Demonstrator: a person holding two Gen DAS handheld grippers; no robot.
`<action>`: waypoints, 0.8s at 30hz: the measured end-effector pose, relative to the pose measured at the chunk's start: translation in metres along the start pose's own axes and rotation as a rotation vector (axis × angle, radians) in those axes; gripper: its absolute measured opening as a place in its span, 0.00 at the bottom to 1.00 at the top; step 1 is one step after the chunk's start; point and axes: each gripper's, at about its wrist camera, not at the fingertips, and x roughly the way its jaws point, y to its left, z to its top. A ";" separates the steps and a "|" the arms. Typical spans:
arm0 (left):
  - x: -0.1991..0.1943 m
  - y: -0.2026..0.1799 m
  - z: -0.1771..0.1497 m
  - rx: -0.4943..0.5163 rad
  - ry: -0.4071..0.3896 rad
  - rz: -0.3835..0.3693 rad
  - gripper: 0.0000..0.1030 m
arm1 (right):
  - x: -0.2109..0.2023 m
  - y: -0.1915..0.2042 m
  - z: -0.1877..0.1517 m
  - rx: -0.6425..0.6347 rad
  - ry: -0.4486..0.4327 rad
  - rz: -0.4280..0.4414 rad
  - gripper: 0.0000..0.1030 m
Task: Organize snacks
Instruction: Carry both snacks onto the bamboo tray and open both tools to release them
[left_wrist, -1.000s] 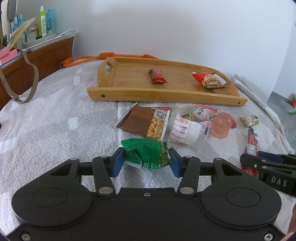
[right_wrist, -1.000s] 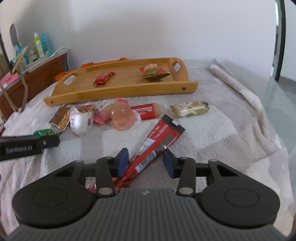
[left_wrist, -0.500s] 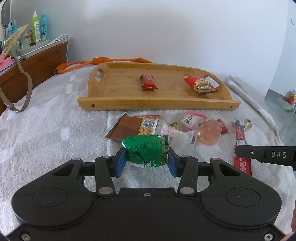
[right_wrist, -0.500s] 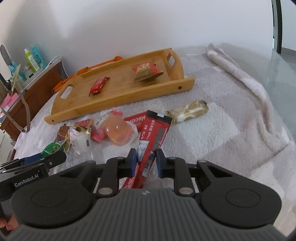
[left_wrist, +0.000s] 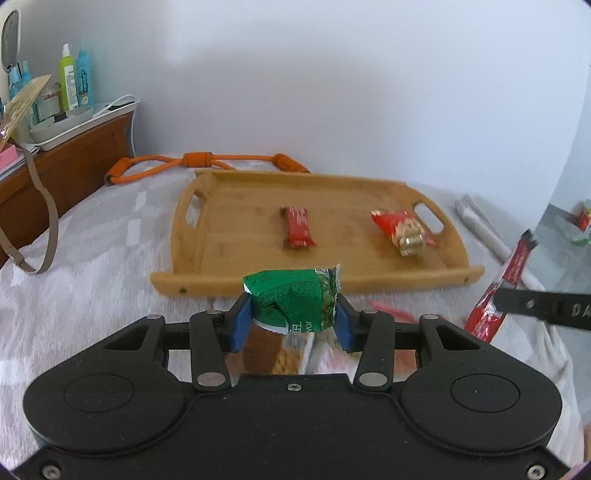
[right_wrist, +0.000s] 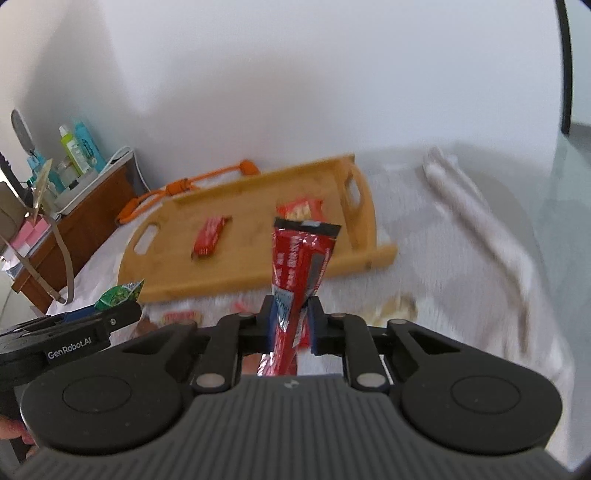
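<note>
Left claw pinching a crumpled green snack packet between its blue pads, packet off the surface and lined up with the near rail of the wooden tray. Right claw pressed tight on a long red stick sachet, gripped low down; upper end stands free and leans toward the tray. In the left view that sachet hangs at the far right edge, beside the tray's right end. Tray lies far across a pale fleecy cover, apparently a bed rather than a counter. Two items on it: a red wrapped bar near the middle, a red-and-gold packet toward the right handle. Loose snacks below and behind both claws, mostly hidden or blurred; cannot count them. Orange strap on the far side of the tray, wooden dresser with bottles at far left. Reading of the step: carry phase, both claws loaded and bound for the tray. Next move calls for bringing each load over the near rail with enough clearance, then setting down on bare wood: green packet left of the bar, sachet between bar and red-and-gold packet or in front of them. The sachet is long and floppy; better laid flat than dropped on end. Packet is soft, so release only when it is low.
</note>
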 end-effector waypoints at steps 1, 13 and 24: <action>0.002 0.001 0.004 -0.001 -0.002 0.006 0.42 | 0.001 0.000 0.008 -0.009 0.002 0.002 0.07; 0.031 0.022 0.032 -0.062 0.014 0.033 0.42 | 0.046 -0.013 0.045 -0.001 0.172 -0.010 0.33; 0.045 0.019 0.027 -0.044 0.042 0.036 0.42 | 0.104 -0.007 0.031 0.037 0.291 -0.078 0.59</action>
